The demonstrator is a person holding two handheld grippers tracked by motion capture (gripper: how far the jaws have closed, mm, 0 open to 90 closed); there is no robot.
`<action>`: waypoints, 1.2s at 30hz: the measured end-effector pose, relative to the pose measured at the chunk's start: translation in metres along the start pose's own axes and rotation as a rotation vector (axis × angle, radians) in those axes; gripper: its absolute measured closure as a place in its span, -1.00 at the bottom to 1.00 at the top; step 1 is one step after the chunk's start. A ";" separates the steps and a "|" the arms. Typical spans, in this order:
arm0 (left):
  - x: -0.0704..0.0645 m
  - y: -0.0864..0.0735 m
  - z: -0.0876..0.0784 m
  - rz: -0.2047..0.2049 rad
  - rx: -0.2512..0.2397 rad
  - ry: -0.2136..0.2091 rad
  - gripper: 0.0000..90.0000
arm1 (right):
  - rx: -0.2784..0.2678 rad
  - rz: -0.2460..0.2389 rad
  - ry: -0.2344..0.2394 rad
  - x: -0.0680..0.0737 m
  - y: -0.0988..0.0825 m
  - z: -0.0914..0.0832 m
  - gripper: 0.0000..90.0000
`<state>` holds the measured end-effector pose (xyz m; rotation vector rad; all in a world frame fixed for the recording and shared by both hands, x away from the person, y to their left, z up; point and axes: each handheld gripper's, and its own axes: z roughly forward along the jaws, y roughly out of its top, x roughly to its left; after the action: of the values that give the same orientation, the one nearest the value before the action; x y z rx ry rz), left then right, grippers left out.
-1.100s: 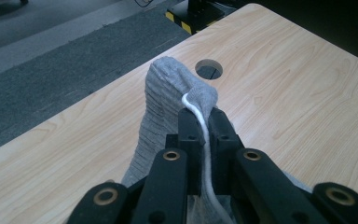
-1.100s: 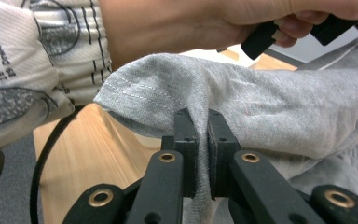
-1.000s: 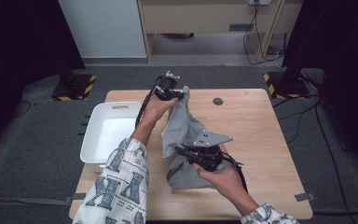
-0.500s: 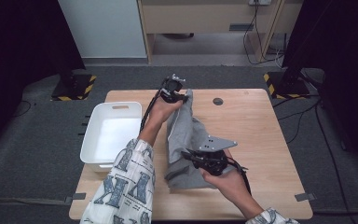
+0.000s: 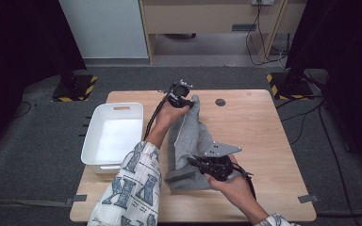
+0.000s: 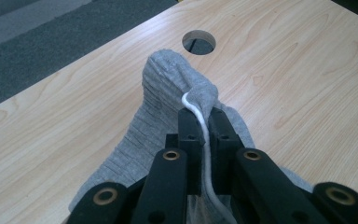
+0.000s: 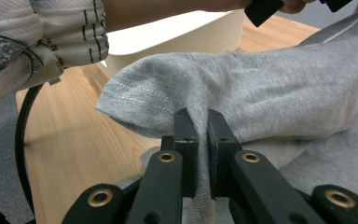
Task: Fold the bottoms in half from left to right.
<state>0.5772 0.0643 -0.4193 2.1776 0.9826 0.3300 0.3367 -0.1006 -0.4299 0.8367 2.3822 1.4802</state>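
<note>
Lowered since the earlier frame: both grippers and the grey garment (image 5: 188, 146), now draped closer to the wooden table (image 5: 264, 141). Left gripper (image 5: 181, 96) at 12 o'clock of the garment, jaws pinching a ribbed edge with white drawstring (image 6: 200, 116), near the round table hole (image 6: 199, 41). Right gripper (image 5: 202, 165) at 6 o'clock, jaws pressed onto a stitched hem fold (image 7: 168, 100). White bin (image 5: 113, 136) at 9 o'clock, beside the patterned sleeve (image 5: 132, 188).

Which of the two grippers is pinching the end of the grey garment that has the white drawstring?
The left gripper, at the far end of the grey garment: a white drawstring runs between its fingers. The right gripper pinches a stitched hem.
</note>
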 end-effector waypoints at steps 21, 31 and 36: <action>-0.012 0.000 0.013 -0.012 -0.002 -0.032 0.89 | 0.005 0.017 -0.018 -0.007 -0.009 -0.005 0.89; -0.029 0.005 0.005 0.003 -0.049 -0.089 0.64 | 0.051 0.032 -0.059 -0.019 -0.029 -0.010 0.88; -0.036 0.007 0.001 0.019 -0.056 -0.097 0.64 | 0.058 0.050 -0.079 -0.026 -0.039 -0.018 0.88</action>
<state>0.5571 0.0344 -0.4131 2.1328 0.8889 0.2558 0.3357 -0.1416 -0.4586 0.9562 2.3730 1.3754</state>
